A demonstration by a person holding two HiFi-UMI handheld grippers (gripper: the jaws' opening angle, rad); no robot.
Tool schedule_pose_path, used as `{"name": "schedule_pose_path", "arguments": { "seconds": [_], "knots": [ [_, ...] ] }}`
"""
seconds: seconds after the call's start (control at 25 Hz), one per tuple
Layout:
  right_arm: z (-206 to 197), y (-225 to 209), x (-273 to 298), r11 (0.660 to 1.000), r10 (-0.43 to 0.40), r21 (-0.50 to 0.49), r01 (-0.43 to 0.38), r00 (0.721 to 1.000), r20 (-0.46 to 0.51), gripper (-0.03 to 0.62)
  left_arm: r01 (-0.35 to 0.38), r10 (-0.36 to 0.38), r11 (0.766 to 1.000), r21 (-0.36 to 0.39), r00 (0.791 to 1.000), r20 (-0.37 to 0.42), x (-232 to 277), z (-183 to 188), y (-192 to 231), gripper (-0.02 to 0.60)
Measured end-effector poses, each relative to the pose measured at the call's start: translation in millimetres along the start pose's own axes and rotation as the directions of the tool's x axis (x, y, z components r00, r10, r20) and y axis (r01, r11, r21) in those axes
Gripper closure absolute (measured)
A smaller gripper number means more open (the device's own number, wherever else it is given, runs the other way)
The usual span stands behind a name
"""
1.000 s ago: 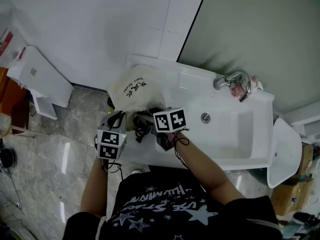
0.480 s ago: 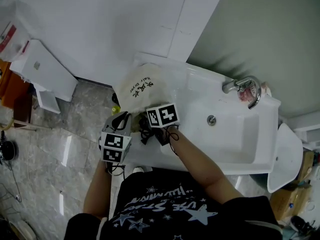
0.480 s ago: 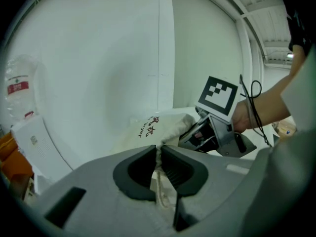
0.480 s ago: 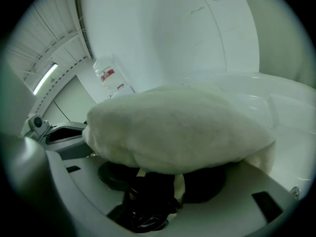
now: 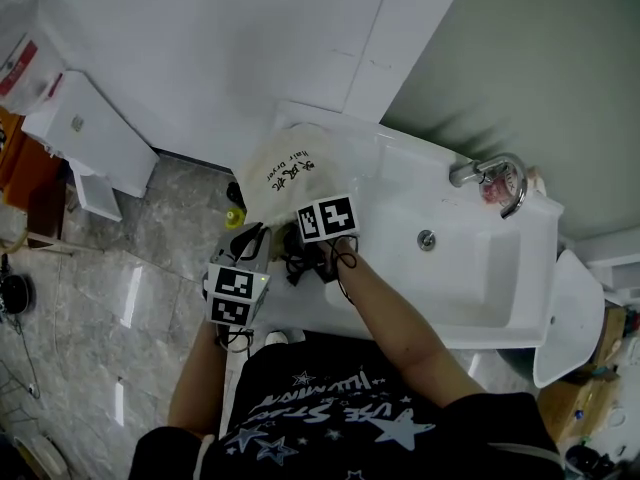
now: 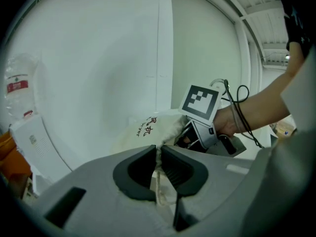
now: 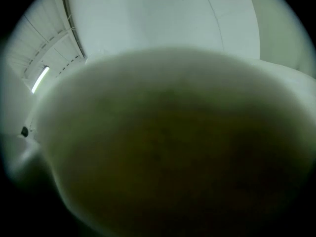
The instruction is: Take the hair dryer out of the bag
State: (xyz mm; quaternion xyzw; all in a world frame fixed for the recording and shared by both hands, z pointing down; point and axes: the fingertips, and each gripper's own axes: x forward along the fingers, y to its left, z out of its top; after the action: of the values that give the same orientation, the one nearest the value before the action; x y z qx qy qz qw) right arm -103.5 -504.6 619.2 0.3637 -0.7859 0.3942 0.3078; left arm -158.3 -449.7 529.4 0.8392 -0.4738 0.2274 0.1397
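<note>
At frame centre, pinched rim of soft bag (image 5: 285,173) in left tongs (image 6: 159,149); held right tongs (image 6: 190,135) inside, just closing, catch unseen. Judged hidden hair dryer rigid, slick: best seized by handle.

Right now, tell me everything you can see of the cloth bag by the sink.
The bag is a cream cloth drawstring pouch with dark printed lettering on its side. It lies slumped on the left end of the white sink counter, near the wall, mouth toward the person. The left gripper is shut on its mouth edge, by the cord. The right gripper reaches into the mouth; its jaws have just been closing, but cloth fills its view, so what they hold is unseen.
</note>
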Motion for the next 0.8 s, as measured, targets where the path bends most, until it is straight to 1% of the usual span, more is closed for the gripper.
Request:
{"name": "schedule_pose_path", "arguments": {
  "seconds": [0.16, 0.44, 0.6, 0.8],
  "knots": [
    [0.3, -0.4, -1.9, 1.0, 0.011, 0.018, -0.011, 1.0, 0.023, 0.408, -0.003, 0.003, 1.0, 0.015, 1.0, 0.0, -1.0, 0.2, -0.8, 0.534],
    [-8.9, 7.1, -20.9, 0.992, 0.102, 0.072, -0.105, 0.994, 0.043, 0.413, 0.003, -0.003, 1.0, 0.024, 1.0, 0.015, -1.5, 4.7, -6.0, 0.534],
    [-21.7, 11.7, -37.6, 0.99, 0.116, 0.071, -0.119, 0.992, 0.05, 0.414, 0.012, -0.012, 1.0, 0.022, 1.0, 0.019, -5.1, 2.7, -7.8, 0.534],
    [-40.6, 22.0, -61.6, 0.986, 0.144, 0.074, -0.149, 0.987, 0.065, 0.416, 0.03, -0.031, 0.999, 0.044, 0.999, 0.024, -6.9, 0.2, -13.0, 0.534]
  ]
}}
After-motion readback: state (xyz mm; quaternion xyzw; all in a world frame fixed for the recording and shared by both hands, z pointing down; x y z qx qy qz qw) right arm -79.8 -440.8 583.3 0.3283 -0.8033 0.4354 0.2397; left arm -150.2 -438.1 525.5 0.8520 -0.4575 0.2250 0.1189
